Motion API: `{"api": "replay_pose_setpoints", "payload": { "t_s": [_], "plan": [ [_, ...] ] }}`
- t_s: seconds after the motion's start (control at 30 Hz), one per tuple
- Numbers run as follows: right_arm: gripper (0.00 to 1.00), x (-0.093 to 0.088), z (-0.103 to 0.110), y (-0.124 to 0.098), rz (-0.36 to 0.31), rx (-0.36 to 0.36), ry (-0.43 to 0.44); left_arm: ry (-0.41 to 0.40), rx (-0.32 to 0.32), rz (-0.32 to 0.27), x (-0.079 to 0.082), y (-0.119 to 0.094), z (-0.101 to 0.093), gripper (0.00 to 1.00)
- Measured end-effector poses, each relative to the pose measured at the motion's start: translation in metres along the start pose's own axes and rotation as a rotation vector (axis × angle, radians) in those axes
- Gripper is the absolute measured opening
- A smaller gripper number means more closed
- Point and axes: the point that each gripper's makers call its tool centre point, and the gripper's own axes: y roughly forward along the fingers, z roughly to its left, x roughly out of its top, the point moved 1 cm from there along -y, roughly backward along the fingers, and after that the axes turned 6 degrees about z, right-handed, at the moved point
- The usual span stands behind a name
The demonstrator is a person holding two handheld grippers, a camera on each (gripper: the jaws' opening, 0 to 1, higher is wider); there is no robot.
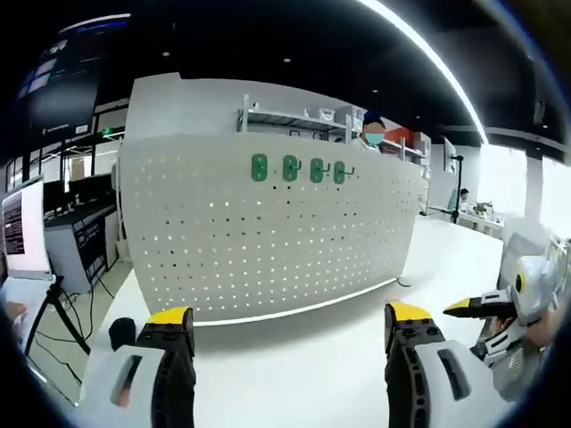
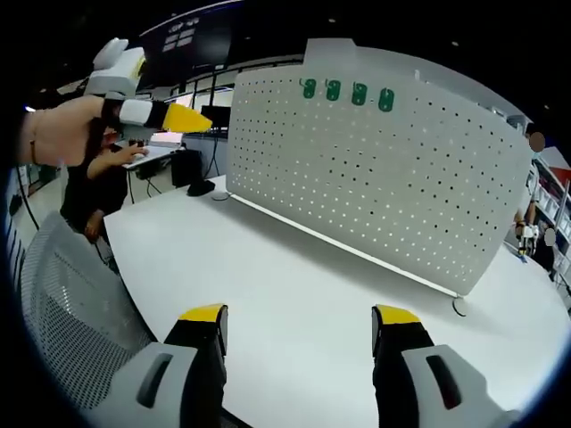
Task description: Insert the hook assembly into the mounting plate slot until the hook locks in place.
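On the white bench (image 1: 312, 357), upright across the middle, a white perforated mounting plate (image 1: 268, 241). High on its face, in a row, four green hooks (image 1: 299, 168), each seated in the holes, evenly spaced, the two on the right with a small dark prong sticking out. In the right gripper view, the same mounting plate (image 2: 384, 178) seen at a slant, the hooks (image 2: 346, 92) near its top edge toward the left end, a thin foot strip along the base and a small round pad at the near right corner.

Left tongs (image 1: 290, 325) spread wide, yellow-tipped, nothing between them, low over the bench and well short of the plate. Right tongs (image 2: 299, 323) likewise wide apart and empty, above bare bench. In from the right of the left gripper view, the right tongs (image 1: 477, 306), tips close together. In from the upper left of the right gripper view, the left tongs (image 2: 183, 119) with a hand (image 2: 58, 129) on the grip.

Off the near left edge, a grey mesh chair back (image 2: 62, 321). Beyond the bench, a laptop (image 1: 22, 236) on a stand, dark monitors, a shelf rack.
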Motion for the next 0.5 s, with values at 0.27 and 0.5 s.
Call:
{"api": "replay_pose_setpoints", "payload": {
  "t_s": [0.27,0.5],
  "plan": [
    [0.63,0.002,-0.001,-0.002,-0.015,-0.011,-0.005,-0.031,-0.024,0.002,-0.016,-0.013,-0.010,1.00],
    [0.63,0.002,-0.001,-0.002,-0.015,-0.011,-0.014,-0.055,-0.028,0.021,-0.033,-0.023,-0.014,1.00]
  ]
}}
